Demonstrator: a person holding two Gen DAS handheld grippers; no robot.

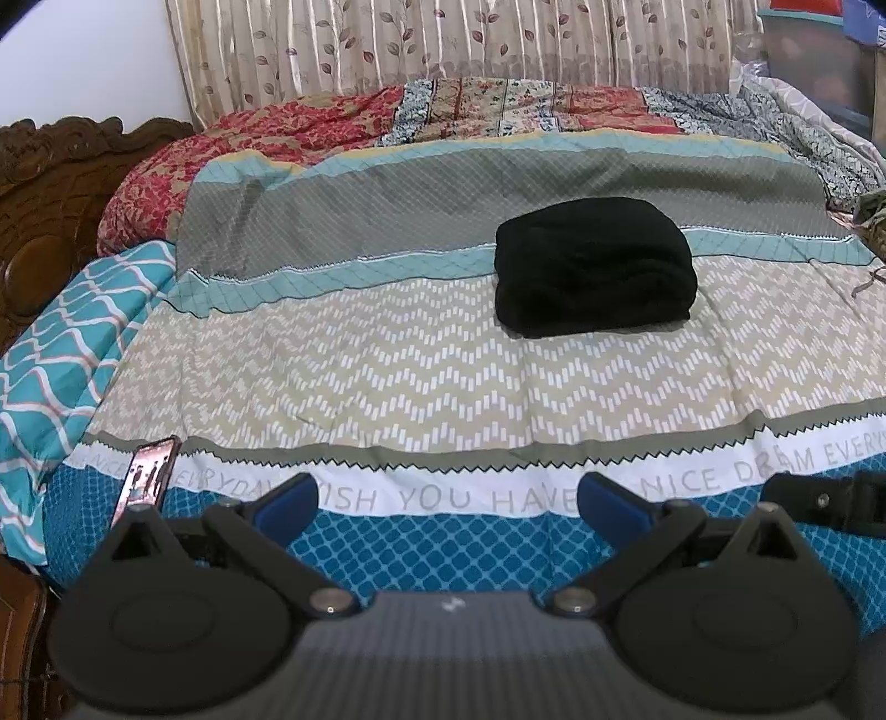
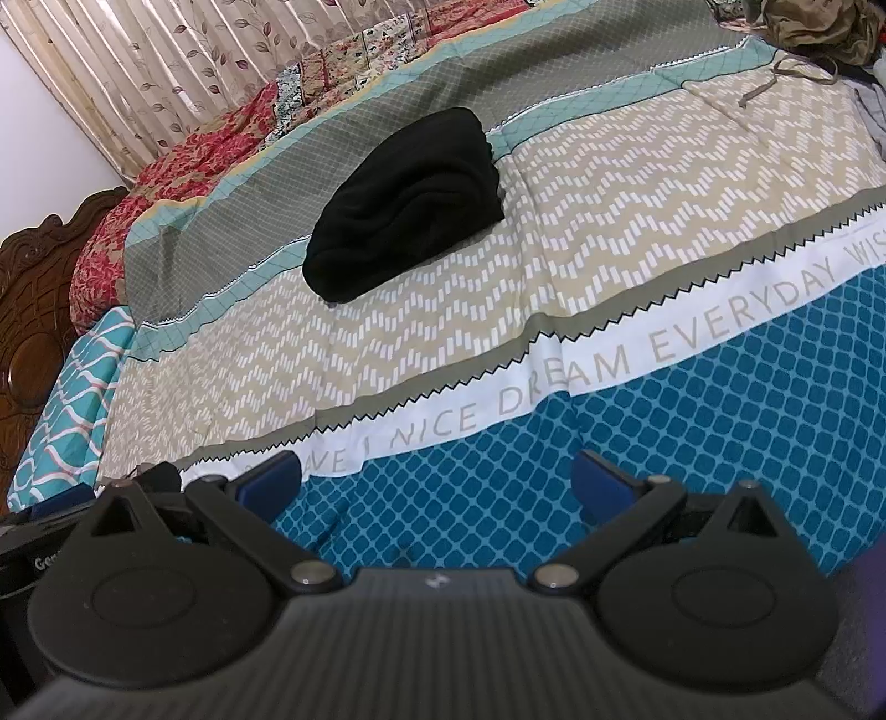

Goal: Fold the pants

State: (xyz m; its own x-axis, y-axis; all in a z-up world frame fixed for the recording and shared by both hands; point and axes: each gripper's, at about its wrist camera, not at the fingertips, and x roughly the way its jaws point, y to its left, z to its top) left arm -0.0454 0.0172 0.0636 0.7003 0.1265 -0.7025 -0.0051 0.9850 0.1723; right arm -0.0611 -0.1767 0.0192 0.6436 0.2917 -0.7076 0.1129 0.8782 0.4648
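The black pants lie folded into a thick compact bundle on the patterned bedsheet, toward the middle of the bed. The right wrist view shows the same pants up and to the left. My left gripper hangs open over the near blue edge of the sheet, well short of the bundle, with nothing between its blue pads. My right gripper is also open and empty above the blue diamond band, far from the pants.
A phone leans at the bed's near left edge. A carved wooden headboard stands at left, with curtains behind. A red floral quilt lies along the far side. Crumpled olive clothing sits at the far right.
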